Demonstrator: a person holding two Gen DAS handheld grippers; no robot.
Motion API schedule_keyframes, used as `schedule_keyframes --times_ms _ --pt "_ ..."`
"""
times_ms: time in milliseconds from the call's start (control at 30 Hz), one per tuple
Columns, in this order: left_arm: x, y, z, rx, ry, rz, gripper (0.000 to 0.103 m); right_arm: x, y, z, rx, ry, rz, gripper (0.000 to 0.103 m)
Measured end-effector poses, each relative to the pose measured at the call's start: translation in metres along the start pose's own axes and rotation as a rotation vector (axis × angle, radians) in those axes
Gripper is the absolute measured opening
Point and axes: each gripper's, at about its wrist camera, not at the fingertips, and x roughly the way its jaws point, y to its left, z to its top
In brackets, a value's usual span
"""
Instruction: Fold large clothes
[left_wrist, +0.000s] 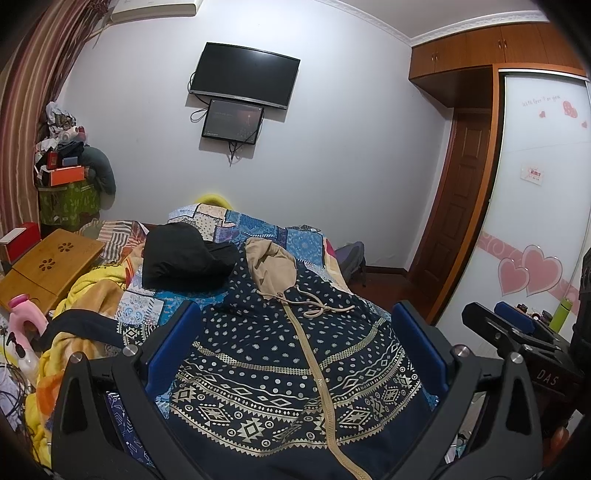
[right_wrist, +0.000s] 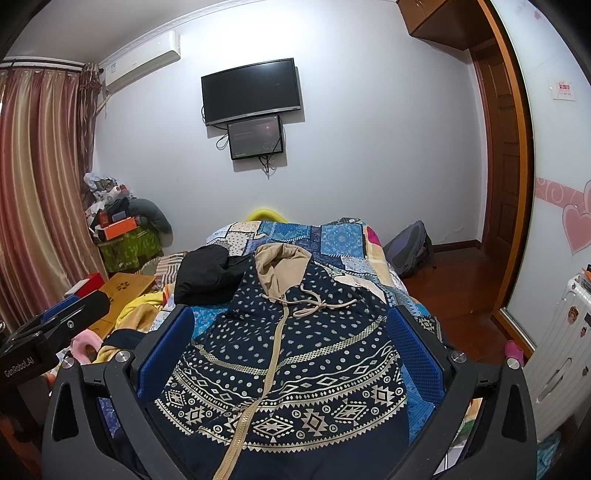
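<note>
Both hand-held grippers, left (left_wrist: 295, 354) and right (right_wrist: 291, 354), gape wide above the patterned hooded jacket (left_wrist: 295, 362) spread on the bed (left_wrist: 295, 240).

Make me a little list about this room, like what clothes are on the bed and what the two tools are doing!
main garment: navy patterned hoodie, zipped, lying front up
hood: tan lining, pointing toward the far wall
drawstring: tan cord, loosely knotted on the chest
other garment: black clothing, bunched beside the hood
surface: bed with blue patchwork cover
left tool: open, holding nothing
right tool: open, holding nothing
on wall: dark TV above a smaller screen
</note>
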Motion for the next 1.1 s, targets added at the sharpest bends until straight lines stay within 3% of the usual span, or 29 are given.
schedule_keyframes --times_ms 633,1100 --pt "0.009 0.017 0.000 -0.026 0.005 0.022 0.103 0.010 -0.003 0.006 0.007 0.008 -0.017 0.103" --pt "0.022 0.107 0.038 -0.072 -0.062 0.222 0.103 0.045 -0.013 0.023 -0.009 0.019 -0.072 0.103"
